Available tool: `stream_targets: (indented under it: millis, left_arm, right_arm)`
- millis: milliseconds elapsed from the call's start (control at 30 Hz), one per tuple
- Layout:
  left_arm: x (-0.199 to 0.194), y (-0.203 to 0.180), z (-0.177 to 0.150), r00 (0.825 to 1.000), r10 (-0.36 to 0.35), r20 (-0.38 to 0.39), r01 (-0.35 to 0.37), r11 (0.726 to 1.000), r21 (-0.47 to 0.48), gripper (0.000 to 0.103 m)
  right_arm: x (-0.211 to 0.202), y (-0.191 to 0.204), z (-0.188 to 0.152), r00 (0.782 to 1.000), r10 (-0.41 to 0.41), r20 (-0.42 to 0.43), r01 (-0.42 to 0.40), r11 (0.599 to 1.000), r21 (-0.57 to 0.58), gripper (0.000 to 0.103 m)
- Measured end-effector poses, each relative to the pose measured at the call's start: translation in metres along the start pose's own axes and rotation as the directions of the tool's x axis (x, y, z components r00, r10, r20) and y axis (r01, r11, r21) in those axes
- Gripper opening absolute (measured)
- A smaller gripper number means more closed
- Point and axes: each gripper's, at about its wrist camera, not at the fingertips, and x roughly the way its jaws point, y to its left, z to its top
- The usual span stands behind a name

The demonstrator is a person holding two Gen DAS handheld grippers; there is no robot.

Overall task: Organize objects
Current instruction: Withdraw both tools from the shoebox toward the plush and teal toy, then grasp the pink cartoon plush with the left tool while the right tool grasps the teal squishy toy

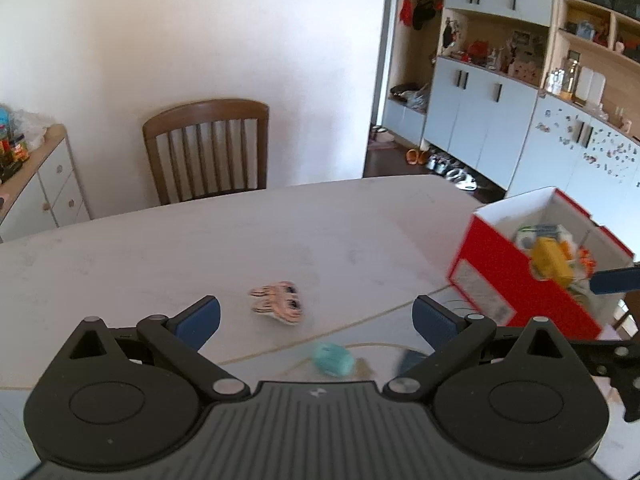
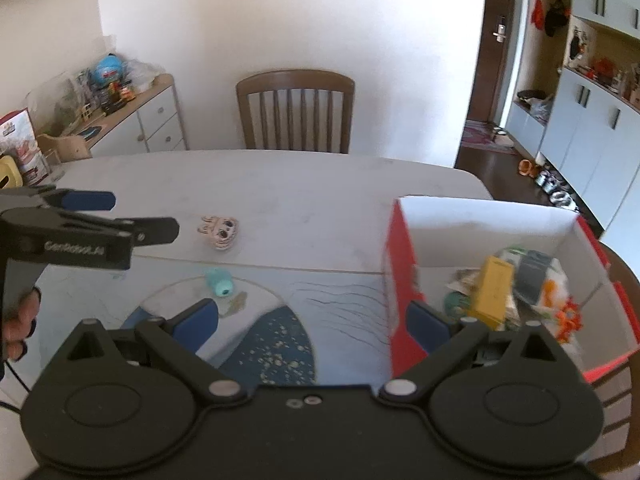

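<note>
lying crosswise, teal toy (image 2: 219,282), tip nearward

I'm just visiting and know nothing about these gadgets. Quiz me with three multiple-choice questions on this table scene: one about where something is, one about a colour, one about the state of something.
1. Where does the little cartoon-face toy lie?
A. inside the box
B. on the bare table top, apart from the box
C. on the chair

2. What colour is the outside of the cardboard box?
A. red
B. green
C. black

3. How do the left tongs stand?
A. clamped on the teal toy
C. clamped on the box
B. wide open, holding nothing

Answers:
1 B: it lies on the white table, left of the box.
2 A: its outer walls are red, the inside white.
3 B: the blue pads stand far apart; the teal toy lies on the mat below.
</note>
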Motion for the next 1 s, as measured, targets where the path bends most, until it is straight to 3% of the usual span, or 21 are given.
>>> stream_targets:
  millis: [400,833,1000]
  left_arm:
    - [0.067,0.054,0.002,0.998,0.042,-0.052,-0.046,0.996,-0.079,0.103]
    - [0.128,0.049,-0.008,0.994,0.000,-0.113,-0.008,0.998,-0.070,0.103]
    - [0.139,0.043,-0.010,0.995,-0.005,-0.102,0.001,0.999,-0.035,0.102]
  right_arm:
    - [0.066,0.039,-0.002,0.998,0.057,-0.036,-0.057,0.998,-0.016,0.100]
    - [0.138,0.071,-0.001,0.990,0.119,-0.072,-0.124,0.990,-0.068,0.094]
    - [0.156,0.075,-0.001,0.989,0.121,-0.089,-0.128,0.989,-0.077,0.085]
